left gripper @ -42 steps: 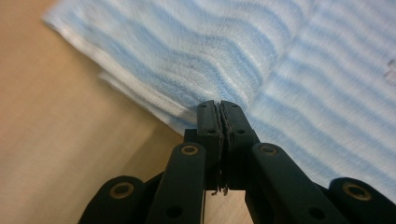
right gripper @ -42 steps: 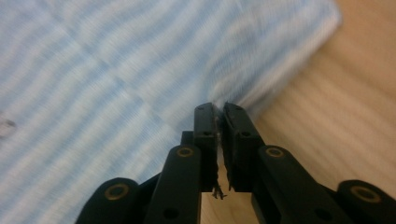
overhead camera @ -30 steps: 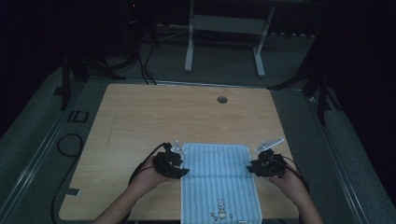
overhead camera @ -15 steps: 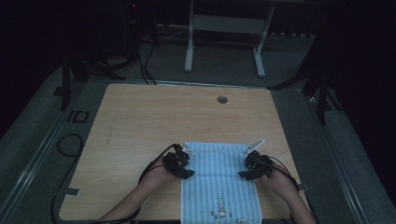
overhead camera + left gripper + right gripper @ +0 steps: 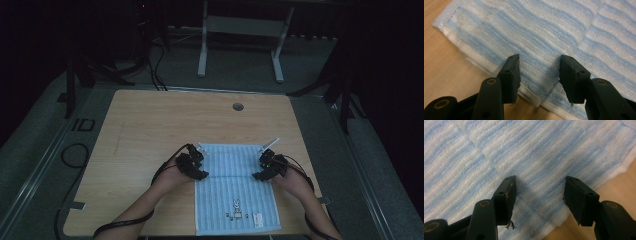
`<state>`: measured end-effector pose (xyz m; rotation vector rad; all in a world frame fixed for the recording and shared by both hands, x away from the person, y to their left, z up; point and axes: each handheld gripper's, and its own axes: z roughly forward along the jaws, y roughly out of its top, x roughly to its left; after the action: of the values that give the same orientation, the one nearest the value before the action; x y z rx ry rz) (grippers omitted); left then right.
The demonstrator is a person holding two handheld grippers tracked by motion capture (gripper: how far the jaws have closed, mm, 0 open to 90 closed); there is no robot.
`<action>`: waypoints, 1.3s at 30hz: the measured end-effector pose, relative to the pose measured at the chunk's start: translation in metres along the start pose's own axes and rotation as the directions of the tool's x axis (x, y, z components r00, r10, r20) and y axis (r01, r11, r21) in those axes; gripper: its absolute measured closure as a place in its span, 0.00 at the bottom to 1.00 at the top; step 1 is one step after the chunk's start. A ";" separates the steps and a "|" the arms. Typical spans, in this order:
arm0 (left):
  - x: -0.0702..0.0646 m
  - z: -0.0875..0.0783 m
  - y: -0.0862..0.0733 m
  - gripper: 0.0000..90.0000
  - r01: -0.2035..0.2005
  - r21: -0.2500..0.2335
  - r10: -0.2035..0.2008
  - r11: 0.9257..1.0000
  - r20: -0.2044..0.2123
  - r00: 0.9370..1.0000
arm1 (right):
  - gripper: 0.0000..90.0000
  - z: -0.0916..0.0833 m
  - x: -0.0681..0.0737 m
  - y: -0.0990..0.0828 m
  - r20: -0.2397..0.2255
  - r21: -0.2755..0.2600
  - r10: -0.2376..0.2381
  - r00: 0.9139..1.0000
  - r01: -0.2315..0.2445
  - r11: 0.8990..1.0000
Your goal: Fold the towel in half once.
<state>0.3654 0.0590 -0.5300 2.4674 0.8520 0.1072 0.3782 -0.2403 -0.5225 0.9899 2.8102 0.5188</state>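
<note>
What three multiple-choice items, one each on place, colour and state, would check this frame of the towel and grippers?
1. Where on the table does the towel lie?
A. at the far edge, by the round hole
B. at the near edge, right of centre
C. at the left edge

2. What colours is the towel?
A. red and black
B. plain green
C. light blue and white stripes

3. How do the jaws of the left gripper and right gripper stand?
A. both open over the towel
B. both shut on the towel
C. left shut, right open

Answers:
1. B: in the high view the towel reaches the near edge, and the hole lies far beyond it.
2. C: both gripper views show pale blue and white ribs.
3. A: each gripper view shows a wide gap between the jaws, with towel in it.
</note>
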 end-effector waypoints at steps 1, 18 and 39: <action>0.004 0.000 0.001 0.57 0.001 0.001 -0.001 1.000 -0.004 1.000 | 0.47 0.001 -0.002 0.003 0.002 -0.001 0.001 1.000 -0.001 1.000; 0.031 0.004 0.013 0.57 0.039 0.005 -0.039 0.999 -0.045 0.998 | 0.47 0.012 -0.018 0.030 0.021 -0.017 0.019 1.000 -0.019 1.000; 0.100 -0.001 0.071 0.44 0.190 -0.007 -0.189 0.982 -0.153 0.970 | 0.53 -0.006 -0.100 0.086 0.041 -0.048 0.274 0.961 -0.272 0.961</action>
<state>0.4845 0.0721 -0.5027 2.3938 1.1510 0.2281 0.5054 -0.2416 -0.4868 1.3717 2.6231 0.5714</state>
